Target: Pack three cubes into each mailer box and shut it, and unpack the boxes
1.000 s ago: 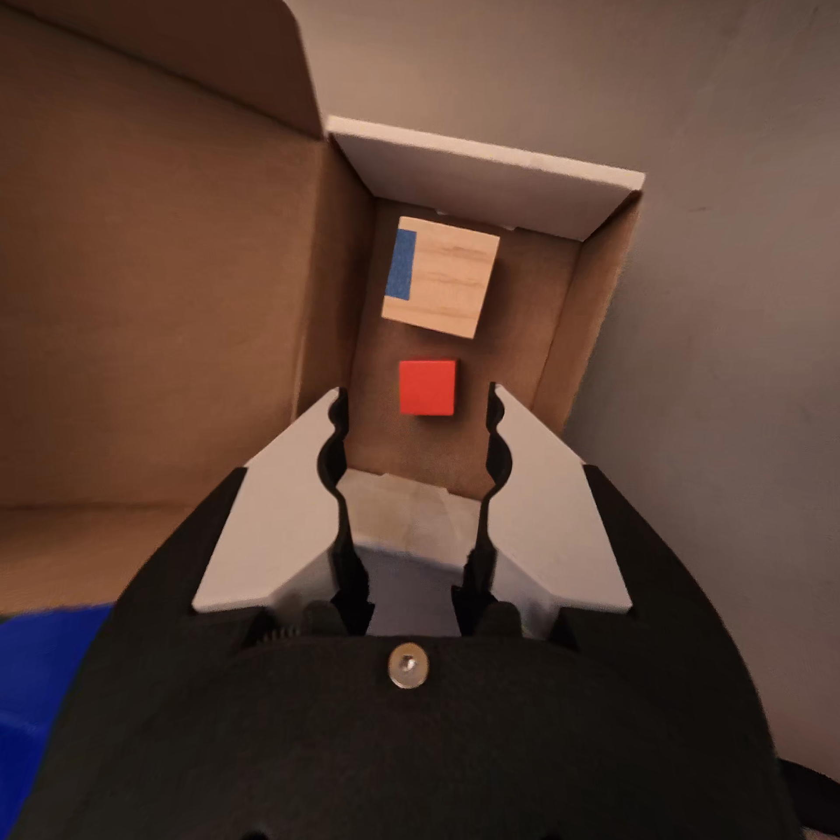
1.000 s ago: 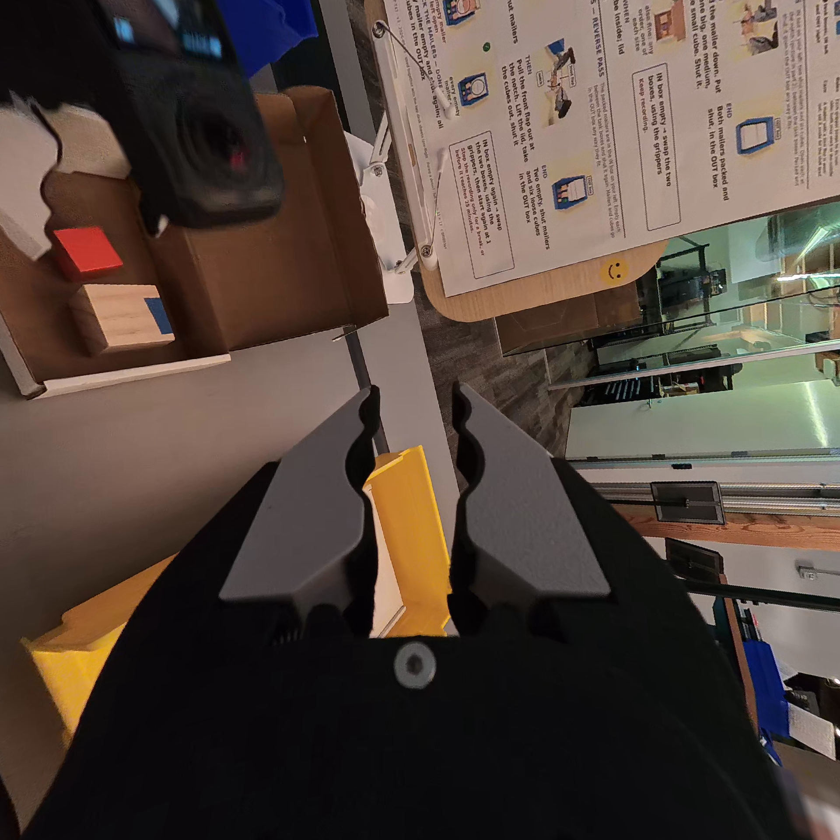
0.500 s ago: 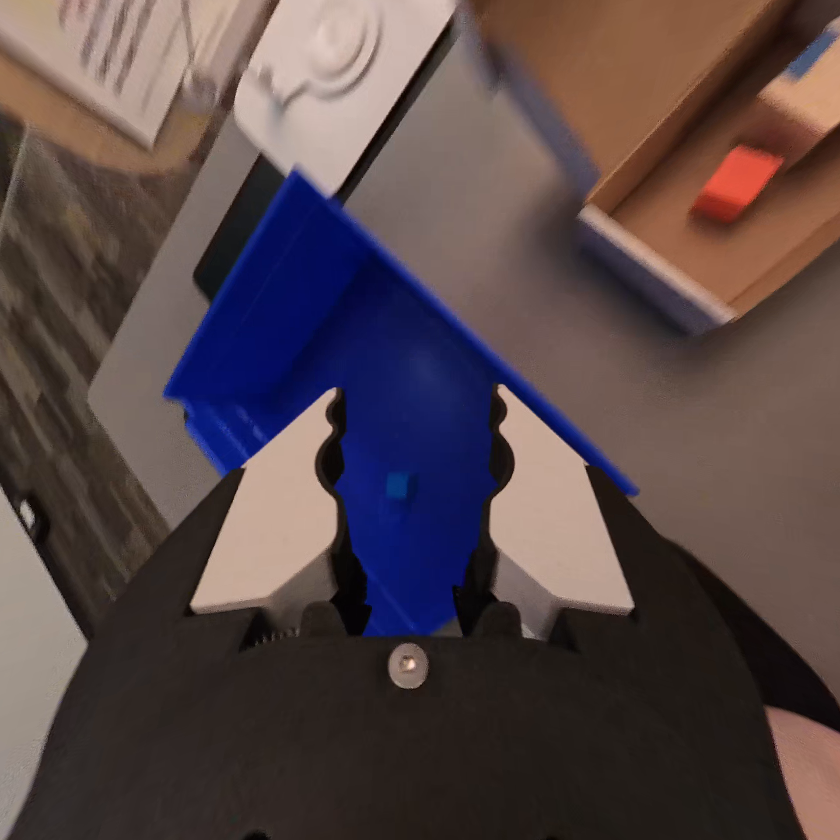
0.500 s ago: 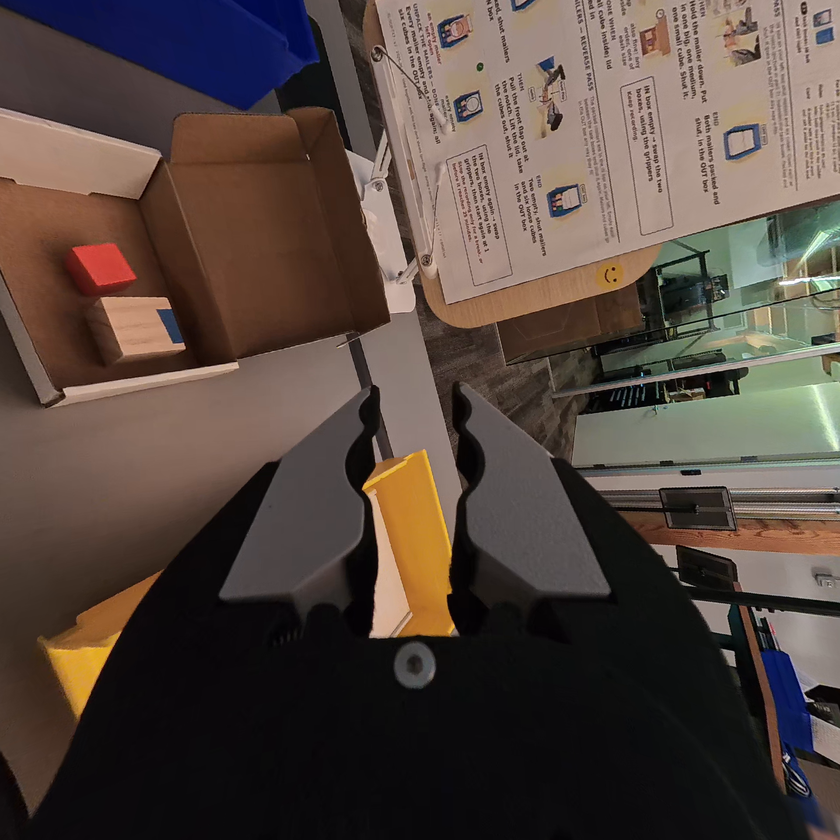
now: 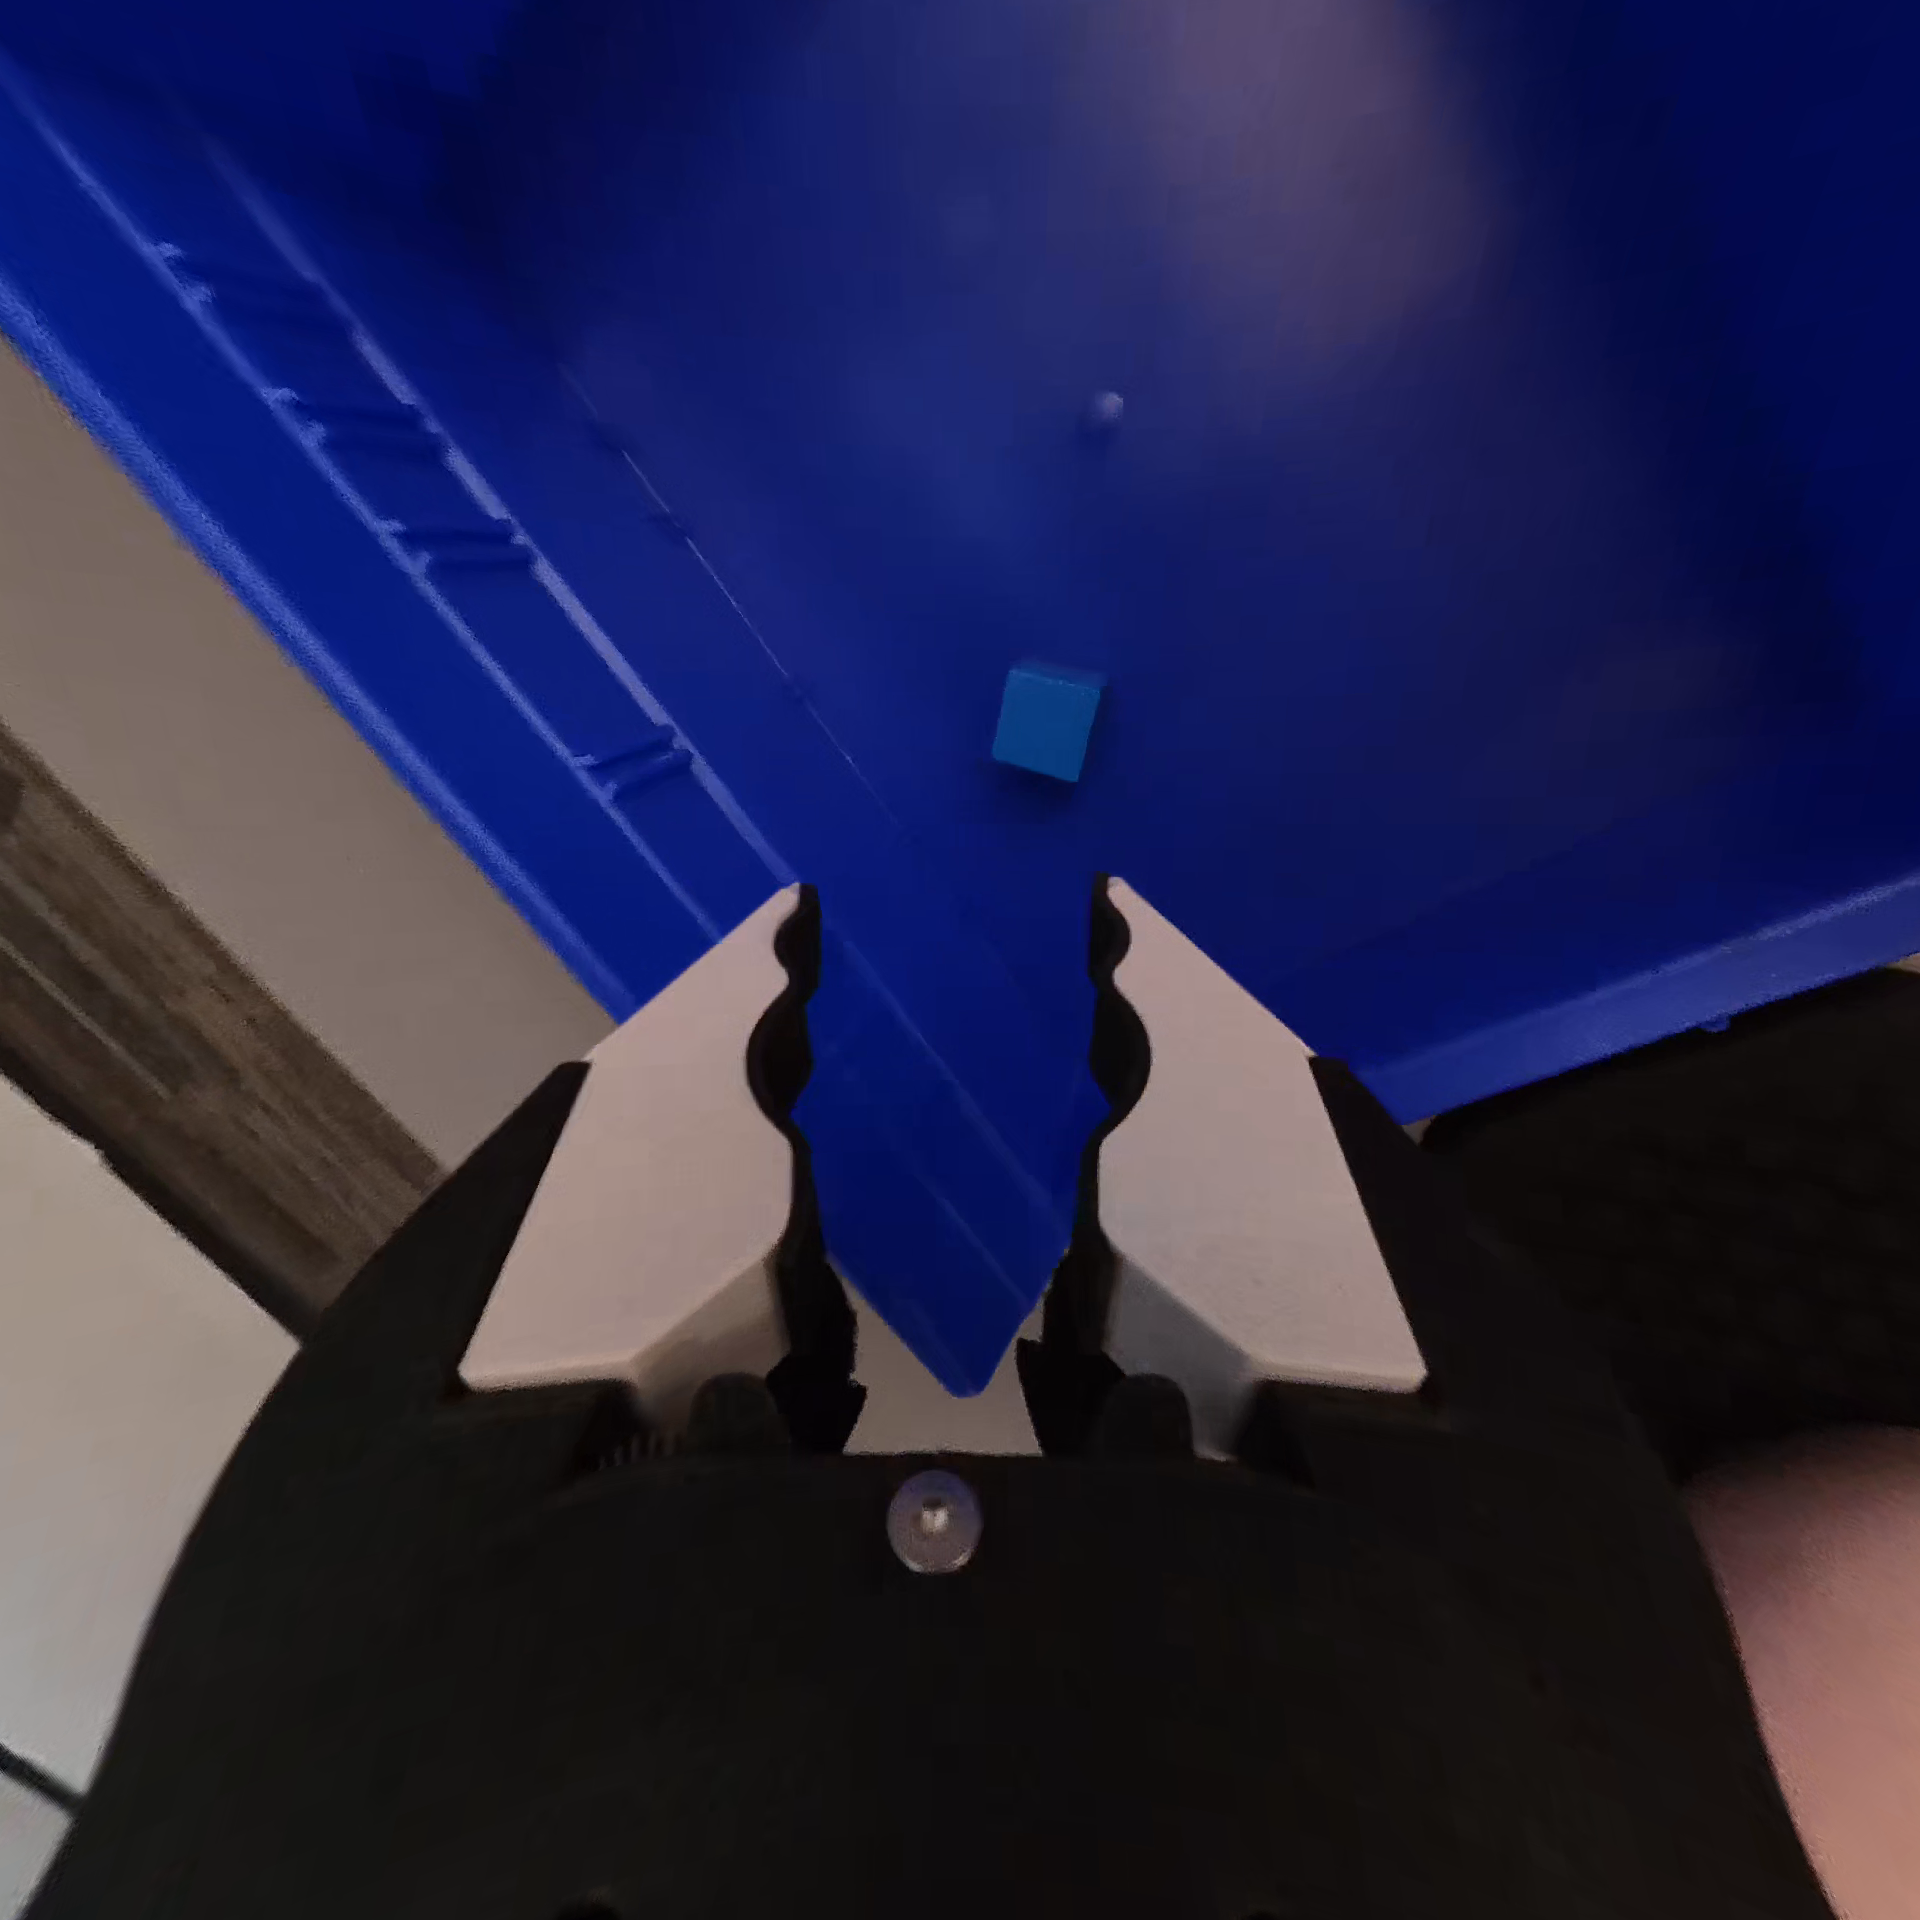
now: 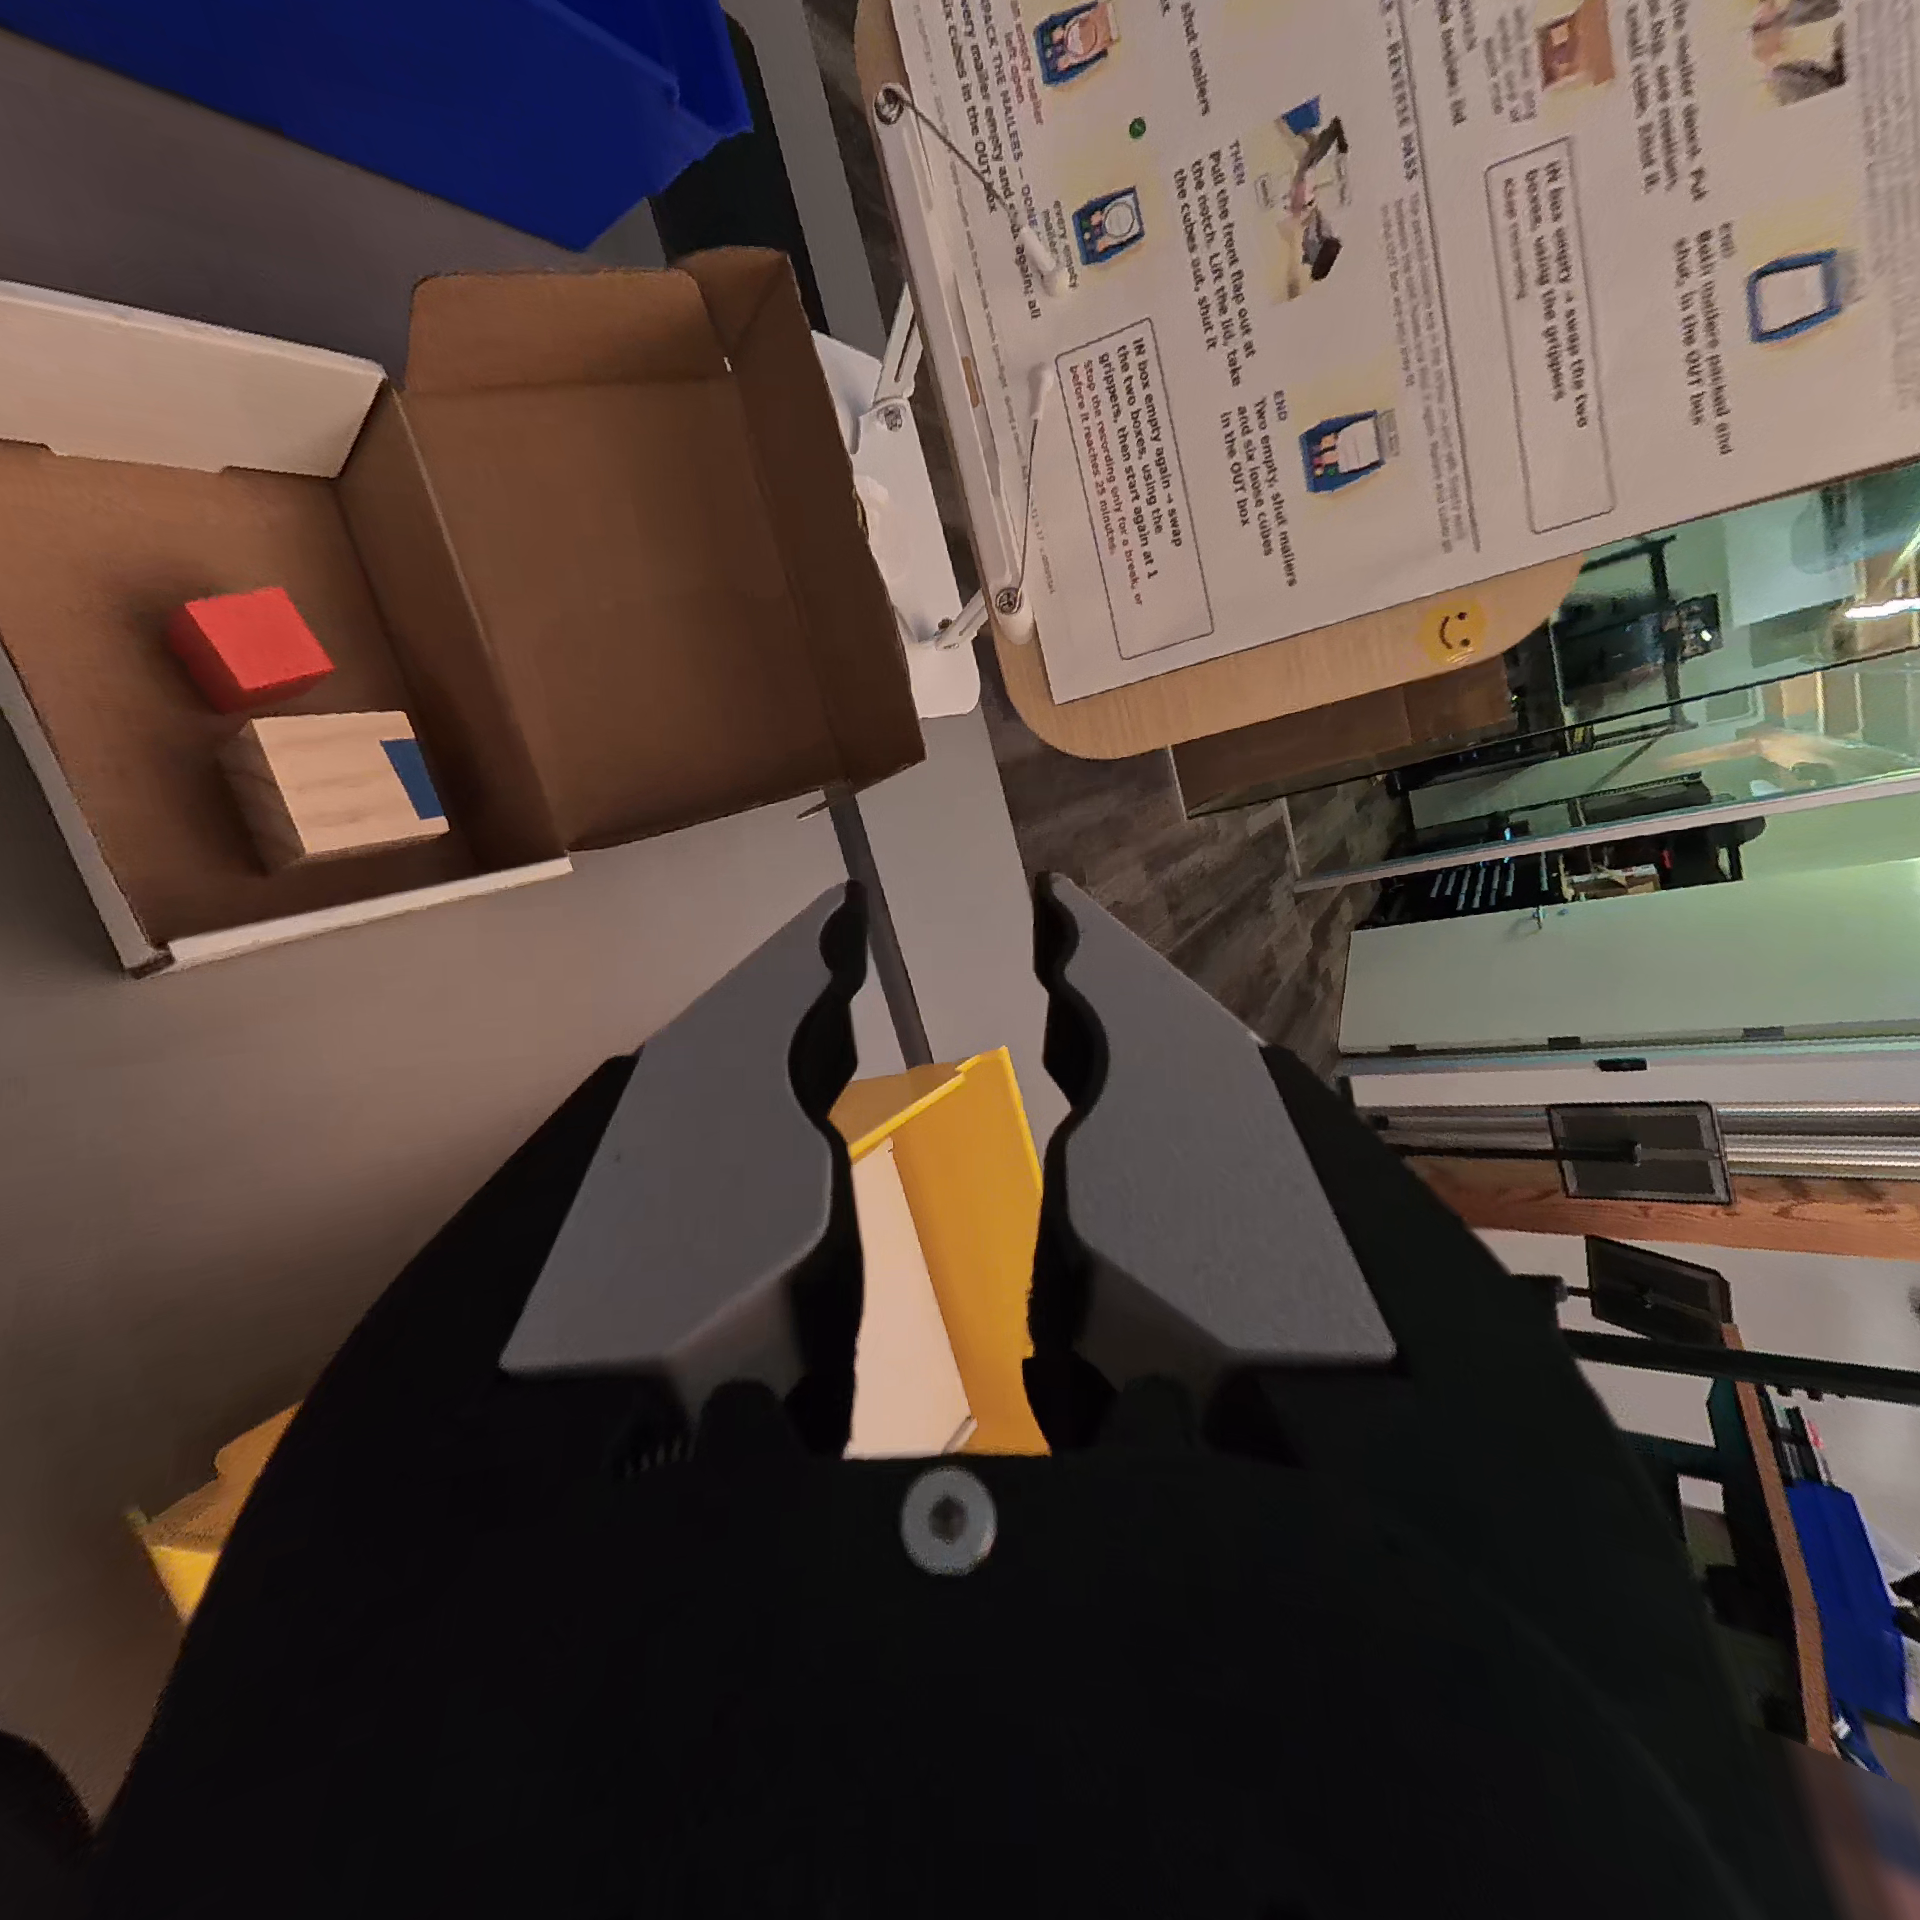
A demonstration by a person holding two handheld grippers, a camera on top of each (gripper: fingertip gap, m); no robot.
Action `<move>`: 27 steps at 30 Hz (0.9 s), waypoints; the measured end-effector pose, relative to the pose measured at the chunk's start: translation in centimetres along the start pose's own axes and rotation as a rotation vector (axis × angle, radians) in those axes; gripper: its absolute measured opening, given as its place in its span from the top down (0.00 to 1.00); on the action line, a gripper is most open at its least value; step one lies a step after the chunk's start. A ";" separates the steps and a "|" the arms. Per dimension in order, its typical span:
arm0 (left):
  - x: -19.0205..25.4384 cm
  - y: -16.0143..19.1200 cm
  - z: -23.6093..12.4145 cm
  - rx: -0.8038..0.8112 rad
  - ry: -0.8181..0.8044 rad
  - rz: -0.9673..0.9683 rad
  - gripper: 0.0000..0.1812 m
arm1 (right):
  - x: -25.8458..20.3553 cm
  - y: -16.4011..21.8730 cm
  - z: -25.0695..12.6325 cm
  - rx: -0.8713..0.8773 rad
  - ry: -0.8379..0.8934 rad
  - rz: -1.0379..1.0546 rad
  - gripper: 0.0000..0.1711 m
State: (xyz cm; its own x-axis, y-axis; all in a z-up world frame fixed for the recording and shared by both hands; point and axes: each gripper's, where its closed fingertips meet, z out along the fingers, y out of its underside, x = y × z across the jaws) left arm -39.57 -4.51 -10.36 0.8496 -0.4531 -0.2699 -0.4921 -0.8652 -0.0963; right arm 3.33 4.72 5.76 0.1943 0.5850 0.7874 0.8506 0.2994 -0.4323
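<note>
Setting: grey table [image 6: 312,1091] at whose far edge a board with a printed instruction sheet [image 6: 1351,312] is clipped up; glass partitions and a wood-pattern floor are seen beyond it.

Left claw: the left claw [image 5: 951,904] is held over the near corner of a deep blue plastic bin [image 5: 1351,364], jaws parted wide with nothing between them.

Target cube: a small blue cube [image 5: 1045,721] lies alone on the bin floor, near the corner and just ahead of the tips, apart from both.

Right claw: the right claw [image 6: 945,899] is held above a yellow plastic bin [image 6: 966,1143] near the table's edge, jaws partly apart and empty.

Mailer: an open brown cardboard mailer box with white outer faces [image 6: 644,540] stands on the table with its lid folded back; a red cube [image 6: 255,649] and a larger pale wooden cube with a blue patch [image 6: 343,790] sit touching inside it.

Stage, as judged: two cubes are packed, so the small blue one would be the third.

Risk: blue on blue gives poor contrast, so the tips could be misaligned; a cube this small could be nudged toward the bin wall or pinched at a corner and flicked out.

Risk: a descent close to the corner could bring a finger against the bin wall.

Left view only: the blue cube and the bin interior.

Right view only: the mailer, its contents, the yellow bin, and the blue bin's outside.
</note>
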 end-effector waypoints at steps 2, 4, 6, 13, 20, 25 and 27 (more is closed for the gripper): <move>0.5 0.1 1.0 -0.015 0.049 0.012 0.71 | -0.3 0.3 0.6 -0.031 -0.005 -0.008 0.81; 1.1 -0.5 1.9 -0.007 0.087 0.043 0.72 | -0.6 0.4 1.0 -0.048 -0.012 -0.020 0.81; 1.5 -0.9 2.6 -0.022 0.105 0.068 0.72 | -0.9 0.3 1.2 -0.048 -0.022 -0.026 0.81; 1.9 -0.4 5.0 -0.102 0.144 0.087 0.75 | -1.4 0.2 1.5 -0.043 -0.044 -0.032 0.81; 3.2 -0.3 5.3 -0.118 0.219 0.123 0.88 | -2.3 0.7 2.3 -0.082 -0.073 -0.066 0.81; 1.1 -0.5 3.9 -0.157 0.041 0.128 0.88 | -2.6 0.7 2.6 -0.092 -0.083 -0.079 0.81; -0.3 -1.0 2.2 -0.194 -0.115 0.140 0.89 | -2.7 0.8 2.5 -0.098 -0.085 -0.087 0.81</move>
State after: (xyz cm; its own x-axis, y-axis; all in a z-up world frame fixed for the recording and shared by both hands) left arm -39.73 -3.07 -12.32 0.7430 -0.5538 -0.3759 -0.5485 -0.8257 0.1323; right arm 2.26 5.29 2.16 0.0794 0.6234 0.7779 0.9067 0.2790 -0.3162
